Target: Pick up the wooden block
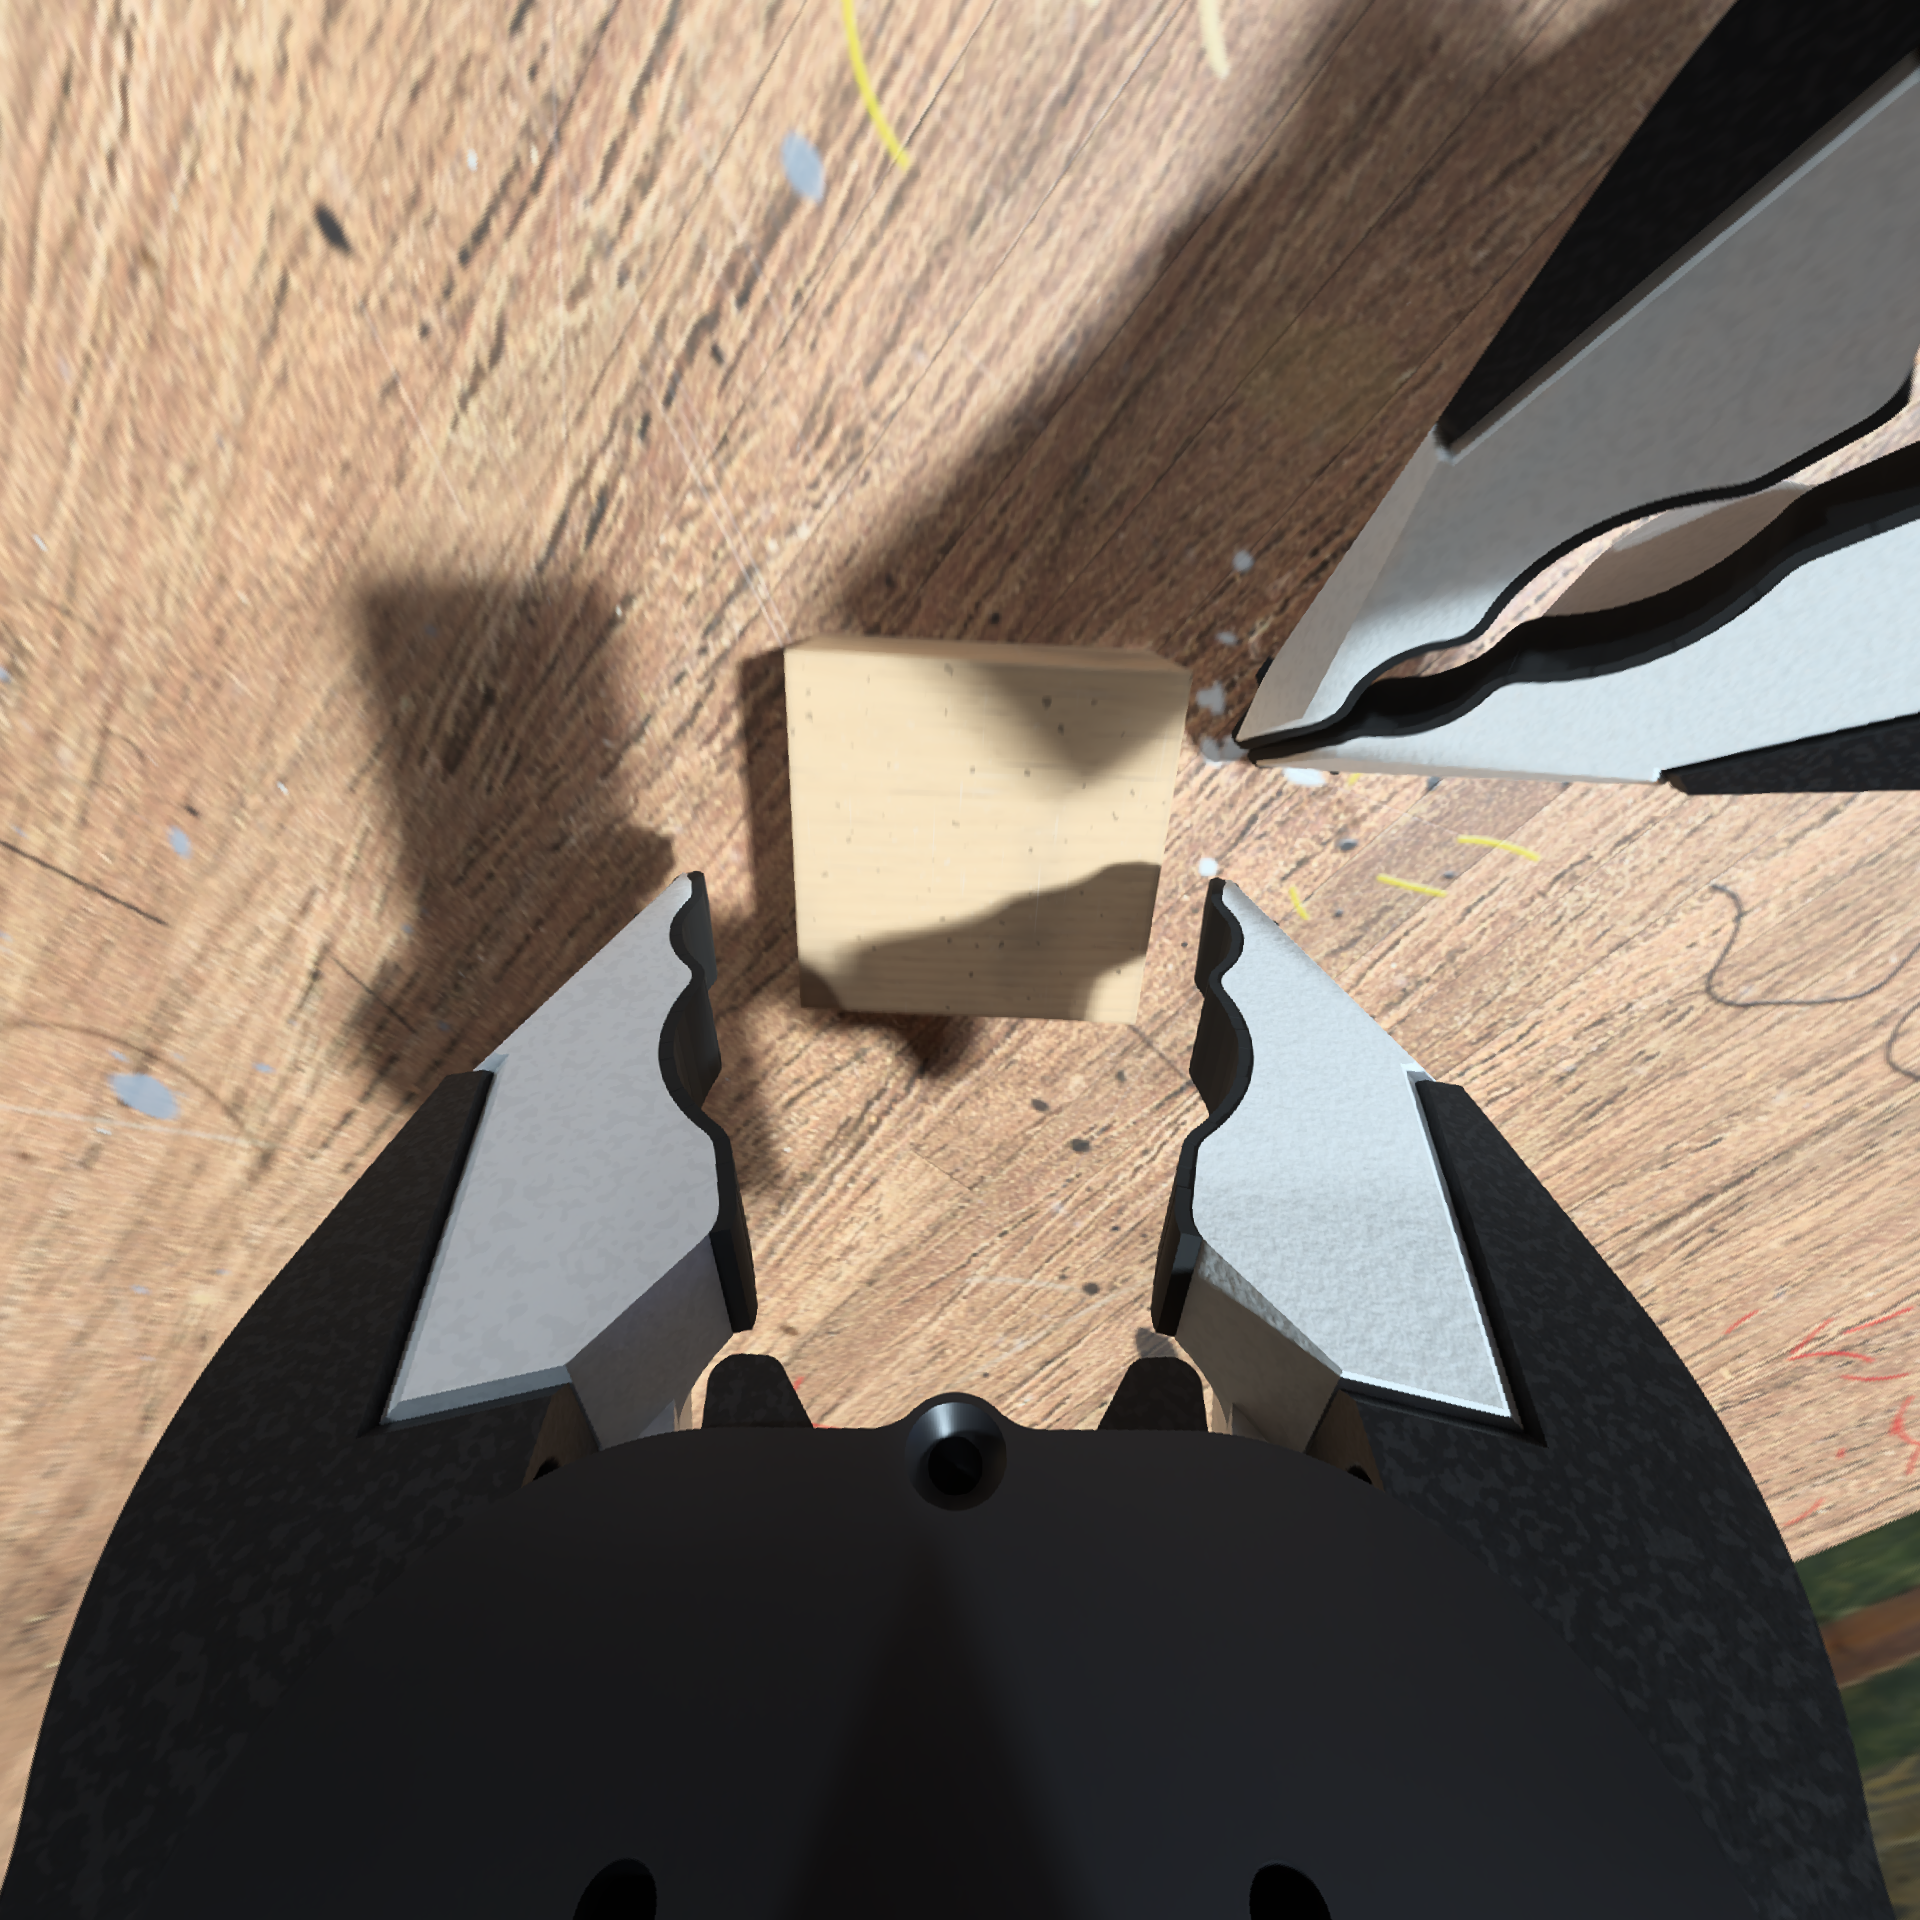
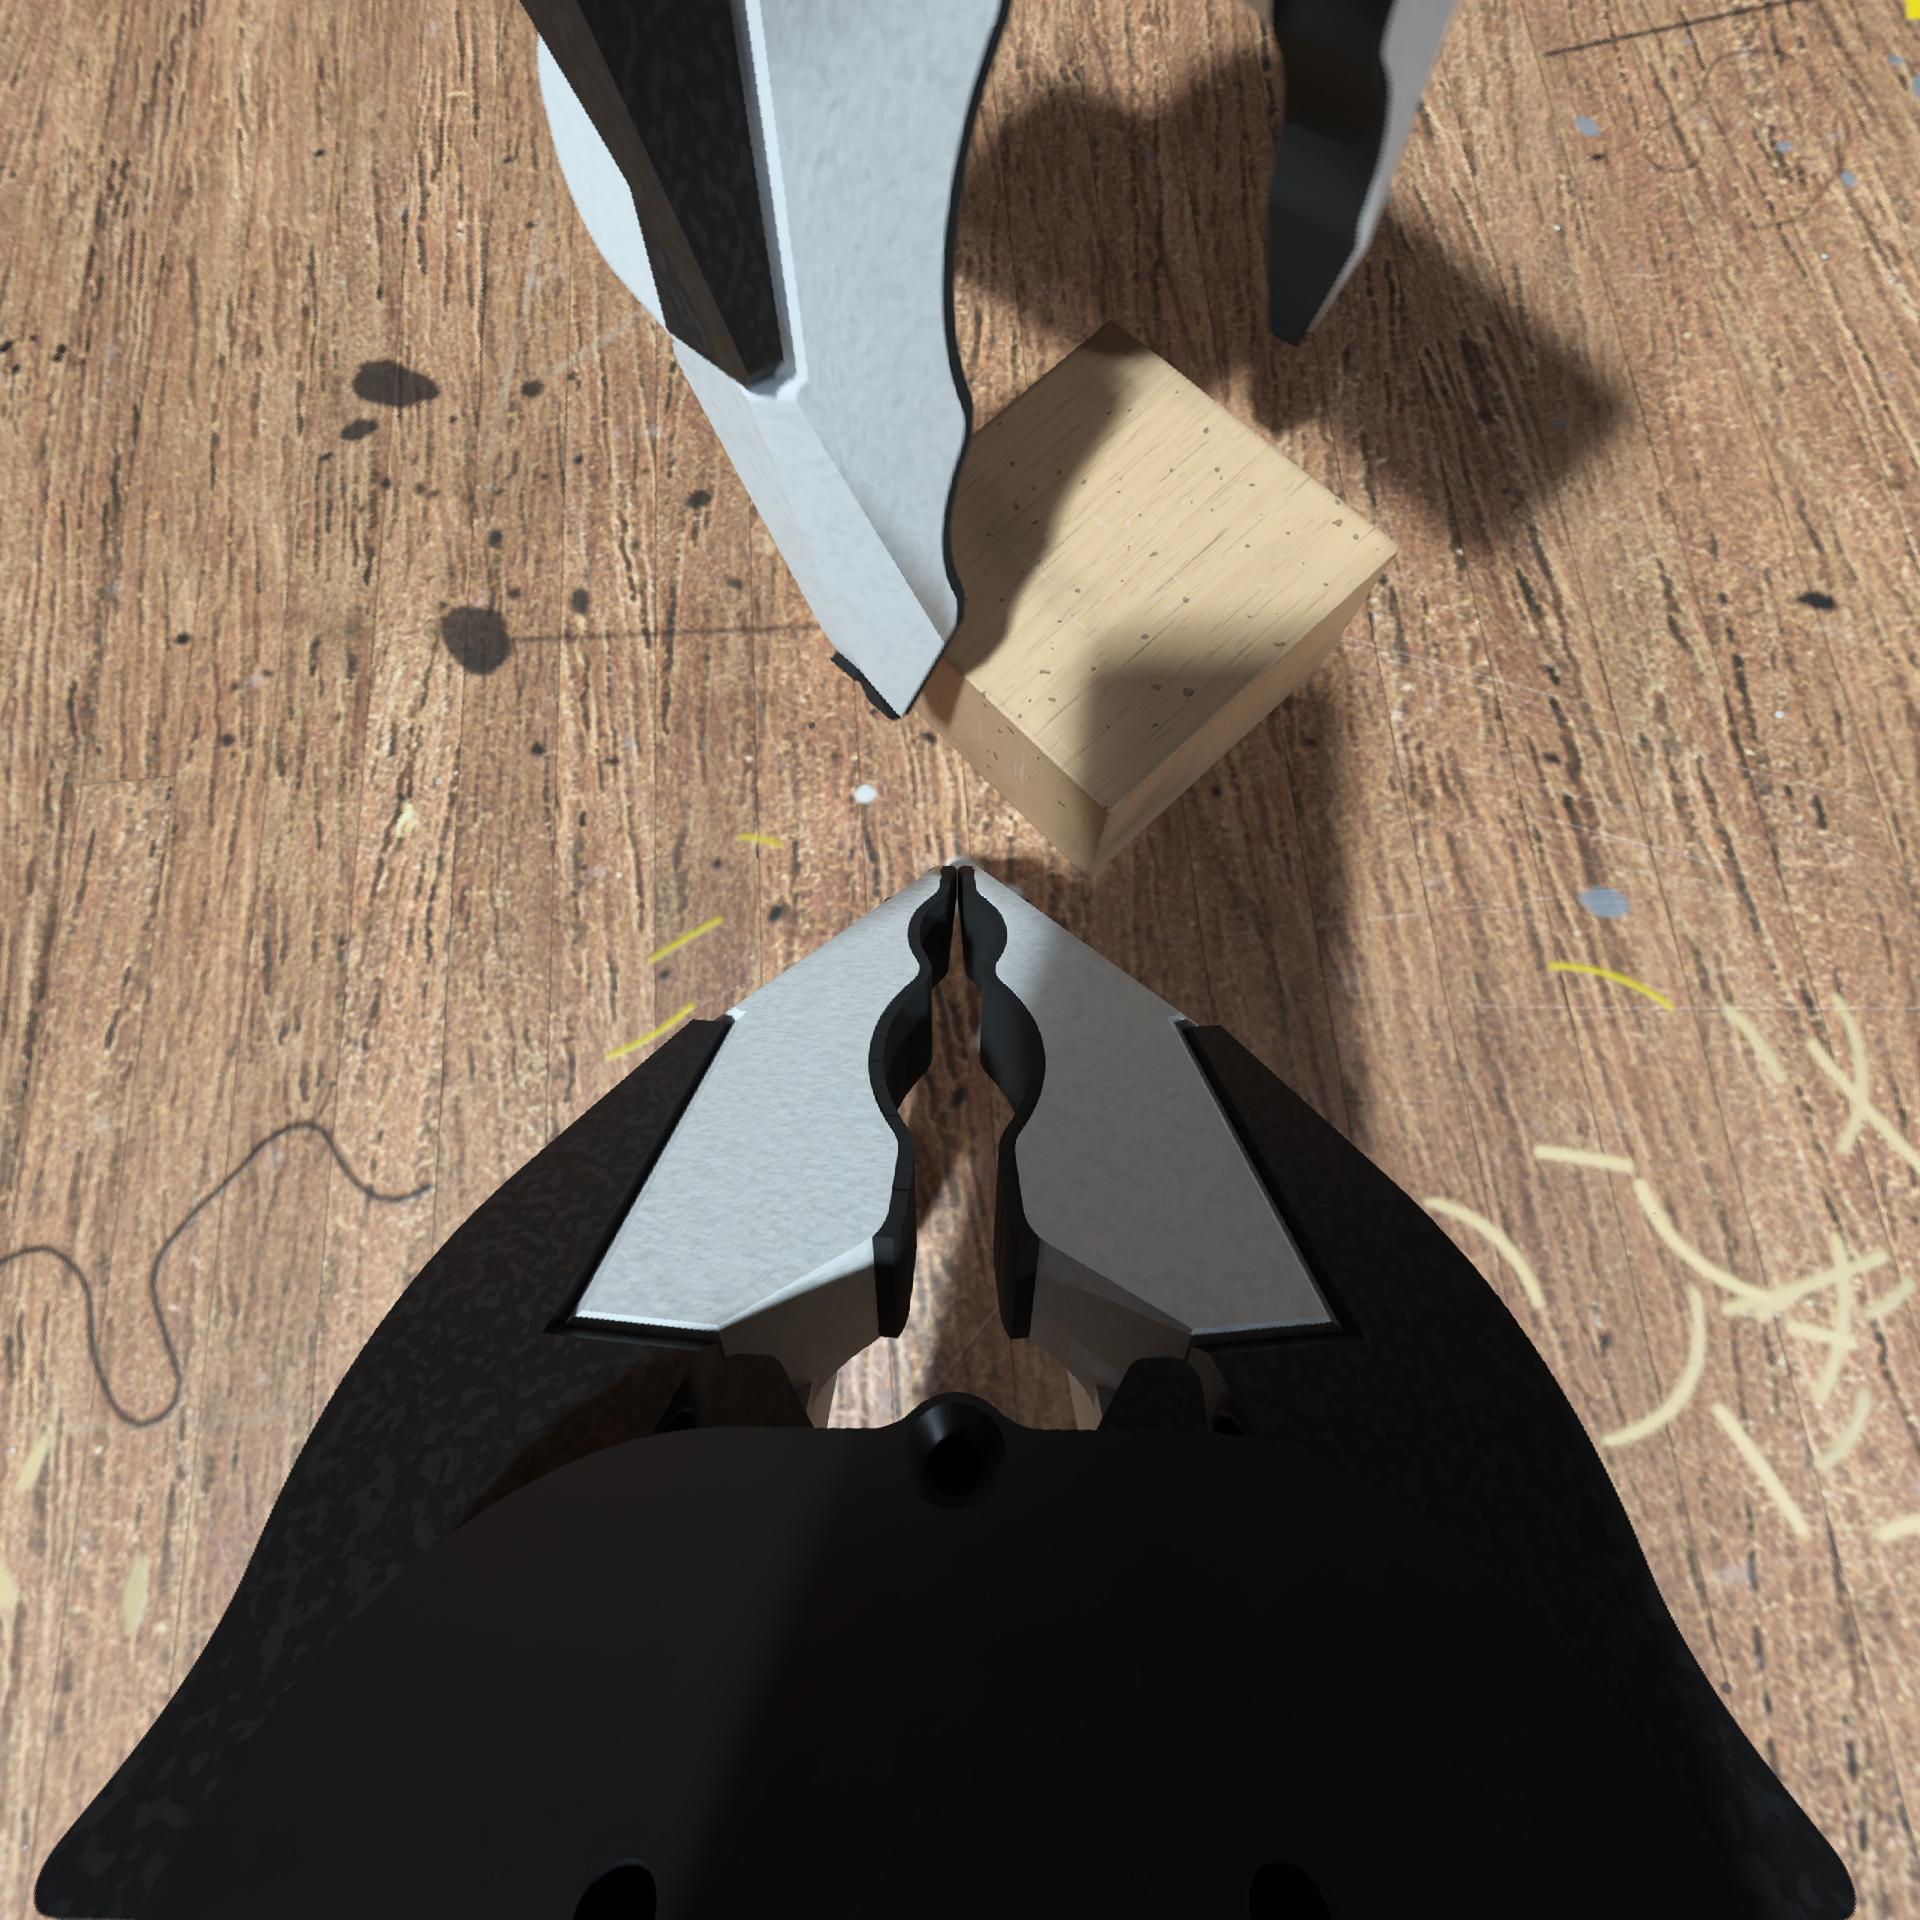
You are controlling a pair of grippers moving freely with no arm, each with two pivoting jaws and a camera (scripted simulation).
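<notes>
Tabletop [image 1: 416,416] block [image 1: 977,831] sits ahead of left gripper [image 1: 961,904].

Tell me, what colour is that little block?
Pale tan wood with fine dark specks; the wooden block shows best in the right wrist view.

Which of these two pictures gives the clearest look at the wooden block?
The left wrist view: the wooden block lies whole and unobstructed ahead of the open left gripper. In the right wrist view, a left gripper finger covers one corner of the block.
</notes>
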